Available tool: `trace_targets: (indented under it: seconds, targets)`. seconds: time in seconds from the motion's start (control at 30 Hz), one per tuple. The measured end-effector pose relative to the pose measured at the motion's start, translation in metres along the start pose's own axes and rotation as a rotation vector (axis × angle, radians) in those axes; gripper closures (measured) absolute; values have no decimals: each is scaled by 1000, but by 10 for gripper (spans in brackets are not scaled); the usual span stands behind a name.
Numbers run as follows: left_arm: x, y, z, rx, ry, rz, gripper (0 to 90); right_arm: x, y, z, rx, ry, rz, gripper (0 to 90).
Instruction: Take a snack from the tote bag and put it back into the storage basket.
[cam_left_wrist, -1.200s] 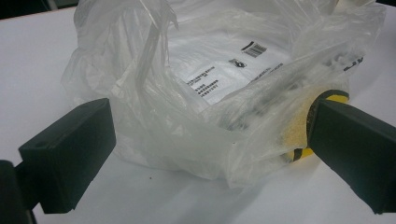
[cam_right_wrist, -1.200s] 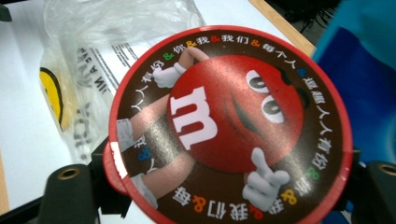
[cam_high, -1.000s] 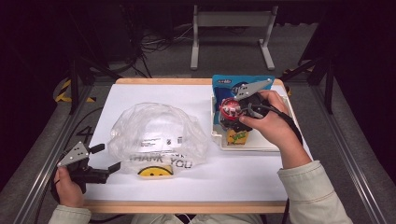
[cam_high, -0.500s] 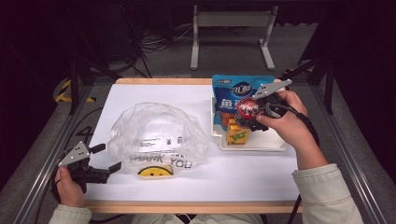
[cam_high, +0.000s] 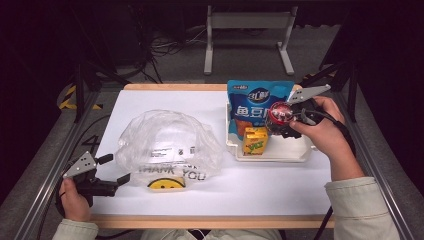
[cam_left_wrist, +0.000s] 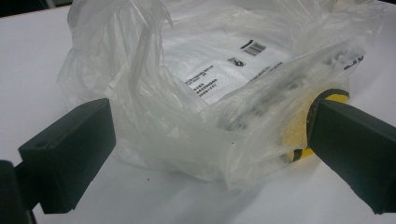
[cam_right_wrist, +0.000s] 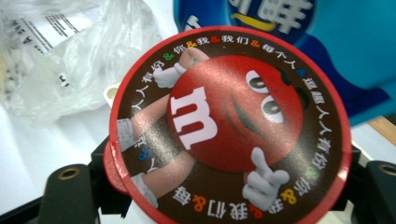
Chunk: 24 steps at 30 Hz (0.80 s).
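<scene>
Red-rimmed round candy tub (cam_right_wrist: 229, 126), its lid showing a cartoon face, sits clamped in the right gripper (cam_high: 287, 122).

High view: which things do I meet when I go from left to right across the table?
Left gripper → crumpled clear plastic bag → small yellow carton in the white tray → round red candy tub in the right gripper.

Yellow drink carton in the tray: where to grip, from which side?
Grip the yellow carton across its upper body, coming from above. It stands upright in the white tray, with the blue pouch close behind and the tray wall in front, so the top looks like the freest way in.
</scene>
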<state>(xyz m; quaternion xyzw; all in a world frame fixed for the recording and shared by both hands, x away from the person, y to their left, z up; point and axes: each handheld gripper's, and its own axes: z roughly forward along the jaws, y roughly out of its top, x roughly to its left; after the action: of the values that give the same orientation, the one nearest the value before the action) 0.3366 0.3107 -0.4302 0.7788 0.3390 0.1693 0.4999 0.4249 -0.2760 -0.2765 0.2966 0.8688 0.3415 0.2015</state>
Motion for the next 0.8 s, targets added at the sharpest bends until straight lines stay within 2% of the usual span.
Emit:
trace_targets:
  seconds: [0.4,0.8]
  targets:
    - [-1,0,1,0,-4,1,14,-20,-20,-1,-5,-15,4,251]
    - [-1,-1,0,2,-4,1,14,-38,-41,8,-1,-5,14,251]
